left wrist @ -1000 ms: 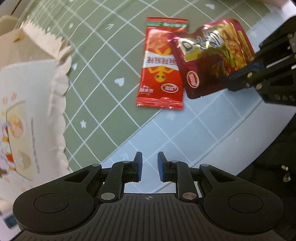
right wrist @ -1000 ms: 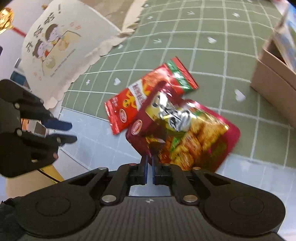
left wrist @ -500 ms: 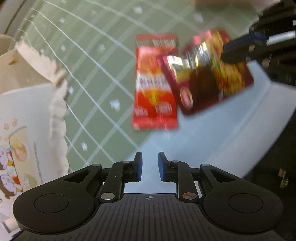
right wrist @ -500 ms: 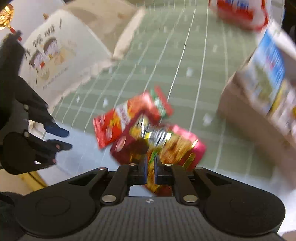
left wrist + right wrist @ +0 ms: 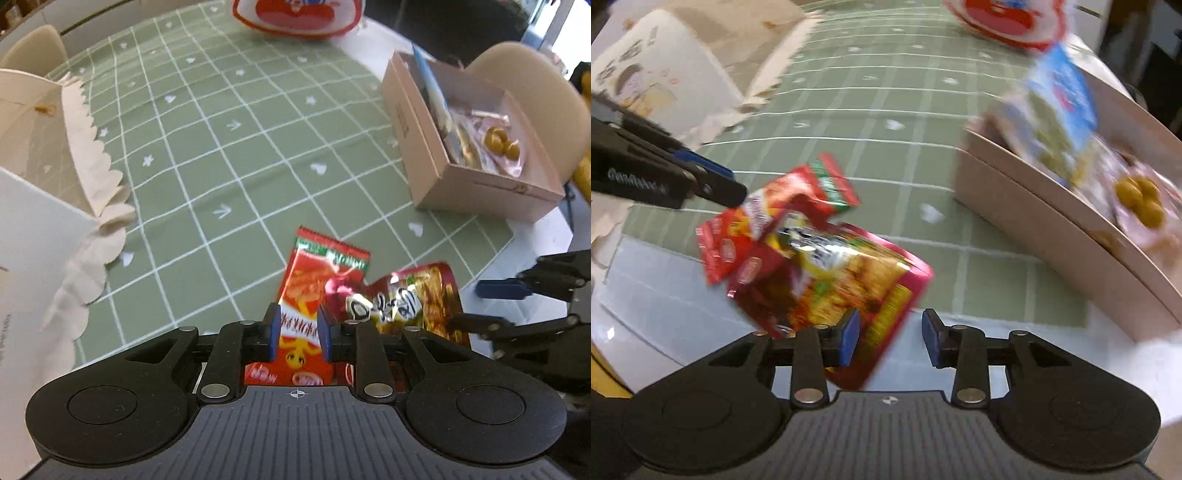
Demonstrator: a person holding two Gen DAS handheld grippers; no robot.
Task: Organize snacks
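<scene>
A red snack packet (image 5: 314, 291) lies on the green checked cloth, seen also in the right wrist view (image 5: 768, 218). A dark red shiny snack pouch (image 5: 410, 299) lies beside it, partly over it; it also shows in the right wrist view (image 5: 834, 277). My left gripper (image 5: 295, 332) hovers over the red packet with a small gap between its pads, holding nothing. My right gripper (image 5: 890, 341) is open, its left pad beside the pouch's edge; the pouch is blurred. The right gripper shows at the right of the left wrist view (image 5: 491, 306).
A pink cardboard box (image 5: 424, 155) with several snacks in it stands at the right. A white paper bag with a scalloped edge (image 5: 48, 184) stands at the left. A red and white bag (image 5: 299, 14) lies at the far edge. The cloth ends near the table's front edge.
My right gripper has opened and let go of the dark red pouch, which has dropped beside the red packet. My left gripper has moved over the red packet.
</scene>
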